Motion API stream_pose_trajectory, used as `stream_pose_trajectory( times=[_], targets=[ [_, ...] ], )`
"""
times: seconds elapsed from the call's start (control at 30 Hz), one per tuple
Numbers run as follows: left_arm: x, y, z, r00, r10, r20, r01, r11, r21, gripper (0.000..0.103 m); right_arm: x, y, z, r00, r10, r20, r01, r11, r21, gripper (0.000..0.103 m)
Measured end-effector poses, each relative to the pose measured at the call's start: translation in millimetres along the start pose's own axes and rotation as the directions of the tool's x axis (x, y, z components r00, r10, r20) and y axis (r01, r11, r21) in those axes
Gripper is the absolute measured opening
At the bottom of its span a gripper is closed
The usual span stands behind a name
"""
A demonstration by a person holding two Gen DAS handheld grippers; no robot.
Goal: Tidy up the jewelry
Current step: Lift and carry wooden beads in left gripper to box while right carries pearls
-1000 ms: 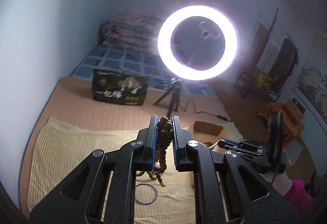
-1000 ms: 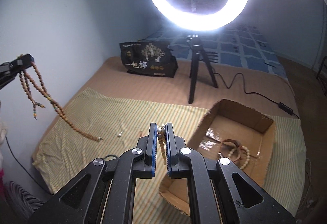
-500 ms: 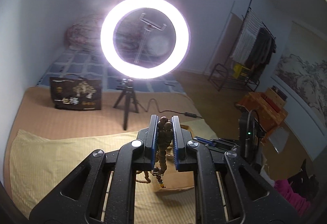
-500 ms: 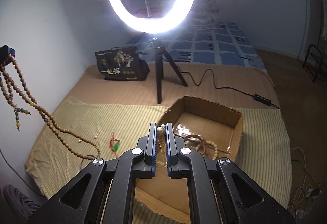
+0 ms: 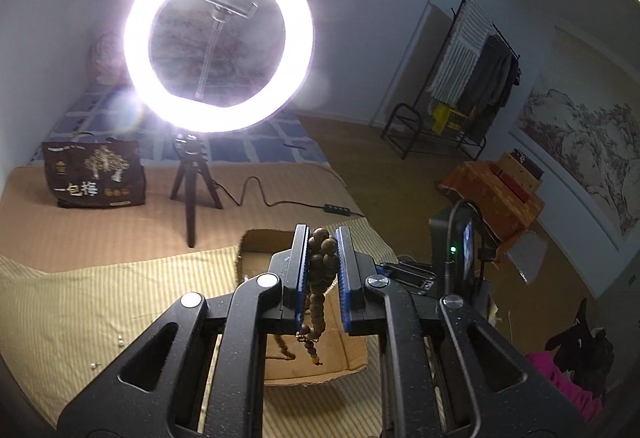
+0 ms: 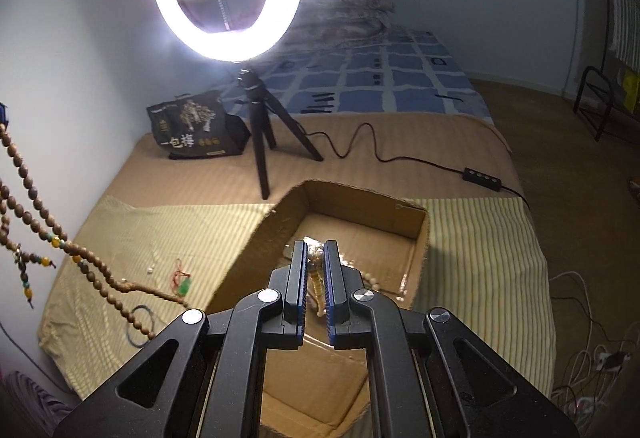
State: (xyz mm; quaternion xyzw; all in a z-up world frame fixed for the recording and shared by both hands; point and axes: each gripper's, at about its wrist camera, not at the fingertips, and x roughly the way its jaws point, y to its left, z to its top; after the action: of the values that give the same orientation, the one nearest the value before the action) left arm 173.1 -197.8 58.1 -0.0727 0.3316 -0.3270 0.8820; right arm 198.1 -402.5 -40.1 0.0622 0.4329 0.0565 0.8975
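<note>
My left gripper (image 5: 322, 238) is shut on a brown wooden bead necklace (image 5: 320, 270), held high above the bed; its long strand (image 6: 36, 206) hangs at the left of the right wrist view, its end trailing on the striped cloth. My right gripper (image 6: 315, 252) is shut on a pale bead bracelet (image 6: 316, 278) and hovers over the open cardboard box (image 6: 416, 234). The box also shows in the left wrist view (image 5: 256, 242). A beaded piece lies inside the box, mostly hidden by the fingers.
A striped yellow cloth (image 6: 168, 230) carries a red-and-green charm (image 6: 182, 280), a dark ring (image 6: 142, 322) and small pearls (image 6: 151, 269). A lit ring light on a tripod (image 6: 260, 142), its cable (image 6: 400, 158) and a black bag (image 6: 192, 132) stand behind the box.
Both grippers moved rightward toward the box. The right gripper came from the box's left edge to over its interior. The left gripper carried the hanging necklace closer to the box.
</note>
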Motion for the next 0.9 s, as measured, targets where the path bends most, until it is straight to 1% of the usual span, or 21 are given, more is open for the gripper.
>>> stream_pose_trajectory(
  times=[0.2,0.4,0.53,0.7,0.9],
  targets=[
    [7,-17,8,1.000,-0.017,0.001,0.017,1.000,0.020,0.011,9,-13,0,1.000,-0.013,-0.022,0.014,1.000,0.019,0.006],
    [20,-21,6,1.000,-0.027,-0.016,0.027,0.999,0.017,0.011,20,-22,-1,0.999,-0.019,-0.048,0.021,0.999,0.035,0.006],
    [35,-18,0,0.998,-0.029,-0.047,0.030,1.000,0.009,0.011,24,-23,-3,0.998,-0.029,-0.063,0.031,0.999,0.036,0.006],
    [59,-13,-12,0.993,-0.037,-0.109,0.035,0.999,-0.021,0.011,30,-27,-5,0.996,-0.031,-0.081,0.035,0.998,0.049,0.006],
    [86,1,-30,0.985,-0.009,-0.175,0.002,0.999,-0.042,0.011,34,-30,-7,0.995,-0.037,-0.098,0.042,0.998,0.052,0.006]
  ],
)
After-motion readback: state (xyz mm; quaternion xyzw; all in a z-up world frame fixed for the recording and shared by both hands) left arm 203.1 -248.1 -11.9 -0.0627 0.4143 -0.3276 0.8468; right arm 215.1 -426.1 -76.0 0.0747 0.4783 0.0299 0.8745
